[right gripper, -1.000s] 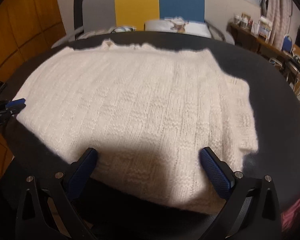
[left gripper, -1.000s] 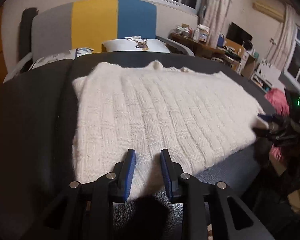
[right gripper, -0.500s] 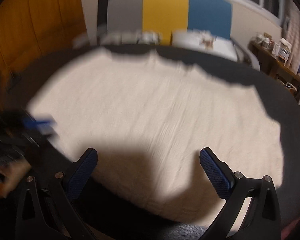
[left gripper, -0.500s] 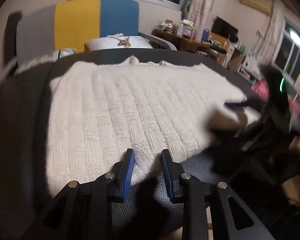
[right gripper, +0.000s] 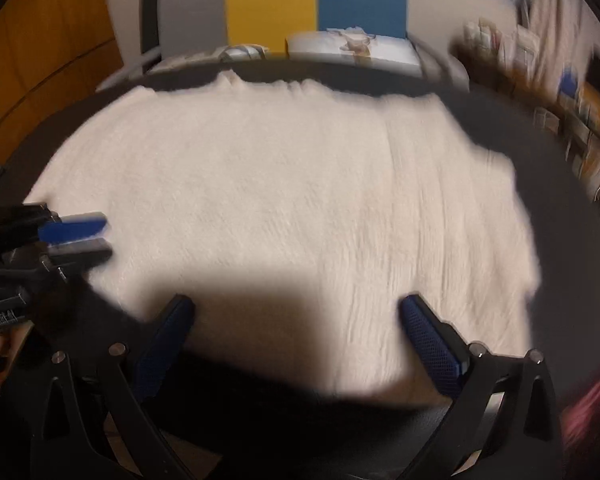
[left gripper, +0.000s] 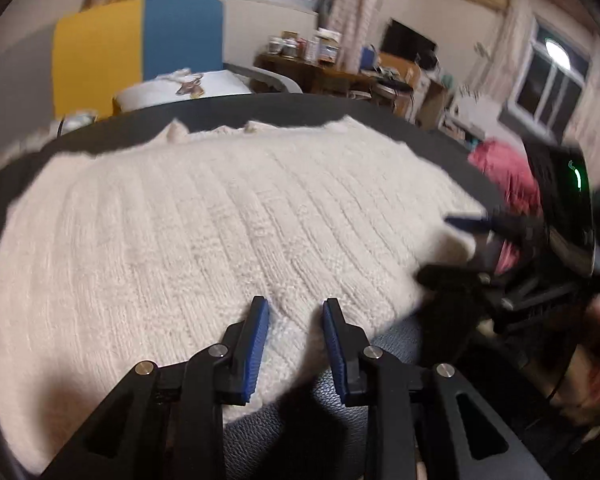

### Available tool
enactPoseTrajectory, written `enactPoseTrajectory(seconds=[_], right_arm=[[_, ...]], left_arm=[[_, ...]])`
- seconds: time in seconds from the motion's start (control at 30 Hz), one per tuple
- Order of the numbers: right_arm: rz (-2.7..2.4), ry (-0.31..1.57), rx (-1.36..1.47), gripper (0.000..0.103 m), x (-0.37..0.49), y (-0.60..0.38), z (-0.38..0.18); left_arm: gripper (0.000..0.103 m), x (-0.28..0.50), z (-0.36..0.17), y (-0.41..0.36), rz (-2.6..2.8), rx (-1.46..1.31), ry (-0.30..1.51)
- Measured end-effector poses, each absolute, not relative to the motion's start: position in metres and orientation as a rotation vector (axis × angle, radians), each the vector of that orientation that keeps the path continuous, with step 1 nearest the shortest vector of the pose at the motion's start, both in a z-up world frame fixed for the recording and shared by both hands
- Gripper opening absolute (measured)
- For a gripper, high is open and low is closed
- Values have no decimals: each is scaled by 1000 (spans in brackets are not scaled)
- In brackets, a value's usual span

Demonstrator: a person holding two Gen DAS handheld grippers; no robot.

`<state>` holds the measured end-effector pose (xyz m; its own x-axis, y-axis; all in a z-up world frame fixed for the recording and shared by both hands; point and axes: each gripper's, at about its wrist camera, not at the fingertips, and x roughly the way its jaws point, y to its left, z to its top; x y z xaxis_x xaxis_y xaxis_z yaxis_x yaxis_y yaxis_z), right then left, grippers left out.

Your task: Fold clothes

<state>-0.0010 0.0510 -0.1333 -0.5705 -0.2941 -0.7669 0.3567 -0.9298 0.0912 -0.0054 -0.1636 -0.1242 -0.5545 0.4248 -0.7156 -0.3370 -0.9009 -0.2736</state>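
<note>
1. sweater [left gripper: 204, 232], cream and chunky-knit, lies flat on the dark round table [left gripper: 380, 114] and covers most of the top.
2. its long axis runs left to right across the table; the bumpy collar edge [right gripper: 230, 79] points to the far side, toward the bench, and the straight edge lies on the near side by the grippers.
3. in the left wrist view the knit ribs run from the near edge toward the far right.
4. on the right side a narrower flap [right gripper: 496, 216] of the sweater spreads toward the table rim.
5. left gripper [left gripper: 294, 322] sits low at the near edge, its blue pads [left gripper: 256, 344] a narrow gap apart with a fold of knit lying between them; i cannot tell whether the pads actually pinch it.
6. right gripper [right gripper: 296, 316] stands wide open above the near edge, nothing between its fingers, its shadow dark on the wool.
7. each gripper shows blurred at the side of the other's view, at the sweater's edge.
8. beyond the table stands a bench with grey, yellow and blue back panels [right gripper: 316, 4] and a white cushion [left gripper: 184, 88].
9. something pink [left gripper: 504, 172] lies past the right rim of the table.
</note>
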Motion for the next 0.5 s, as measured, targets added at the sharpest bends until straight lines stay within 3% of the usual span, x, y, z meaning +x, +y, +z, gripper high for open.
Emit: enactPoseTrajectory(seconds=[0.07, 0.23, 0.4, 0.5], right_arm=[[-2497, 71, 1197, 103, -1, 54, -134], [-2505, 122, 1167, 103, -18, 56, -108], [-2541, 16, 1290, 103, -59, 79, -129], [-2559, 214, 1258, 103, -51, 63, -131]], left_arm=[[28, -10, -116, -176, 2441, -1167, -246], [31, -7, -86, -220, 2669, -1054, -218], [31, -13, -121, -253, 2712, -1267, -290], [31, -14, -113, -259, 2698, -1213, -331]])
